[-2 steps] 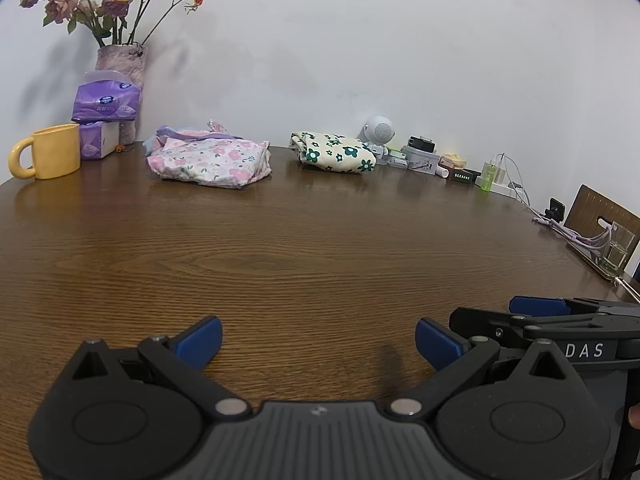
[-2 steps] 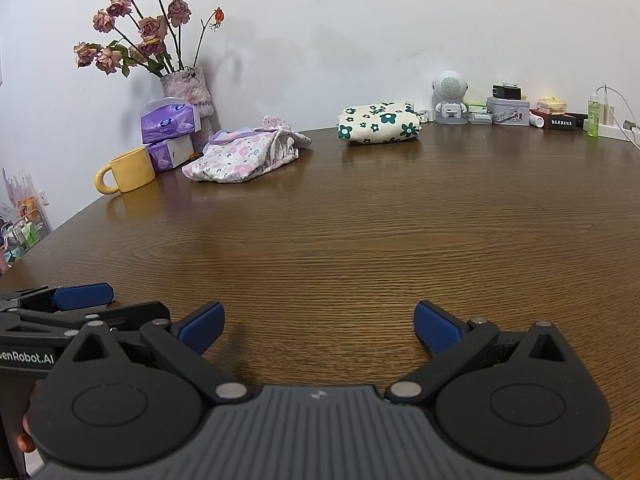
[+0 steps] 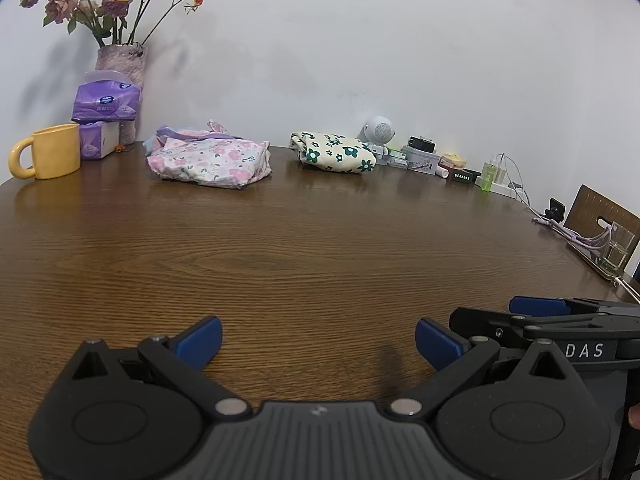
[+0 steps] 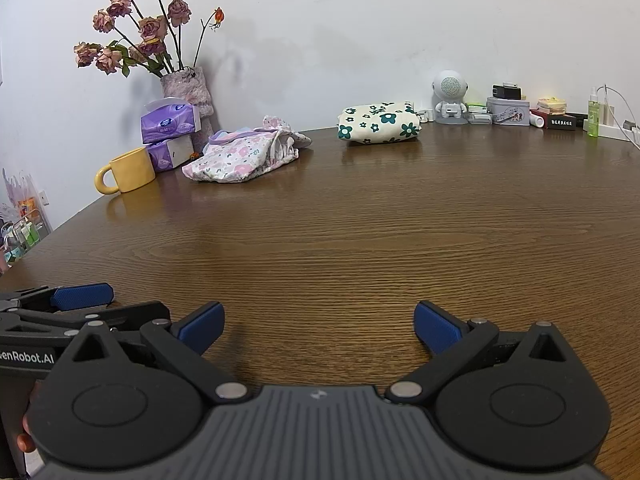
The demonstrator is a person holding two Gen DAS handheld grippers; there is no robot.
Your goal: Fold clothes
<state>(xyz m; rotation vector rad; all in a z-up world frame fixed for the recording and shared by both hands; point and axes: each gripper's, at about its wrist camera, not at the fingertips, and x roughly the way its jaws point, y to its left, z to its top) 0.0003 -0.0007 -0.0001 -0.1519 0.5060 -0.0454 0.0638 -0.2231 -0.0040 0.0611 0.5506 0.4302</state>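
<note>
Both tools are held low over the near edge of the wooden table (image 3: 304,248), side by side. The left gripper (image 3: 318,338) is spread wide, nothing between its blue pads; the right gripper (image 4: 318,322) is spread the same way, also empty. This reads as a rest or ready pose, judged from the bare wood under both.

The clothes are found well apart from the tools, at the far side near the wall. The pink floral garment (image 3: 210,158) is loosely bundled, edges uneven, just beside the yellow mug (image 3: 50,157). The green-flowered garment (image 3: 334,153) is seen as a tidy compact packet, probably folded already and set aside to keep the middle free as a folding area.

Hard to make out: whether a second, lilac piece lies under the pink one, or is only its trim. The far sides of both bundles are hidden. The person is cut off, only a fingertip at each frame edge. Clutter along the wall is too small to be read.
</note>
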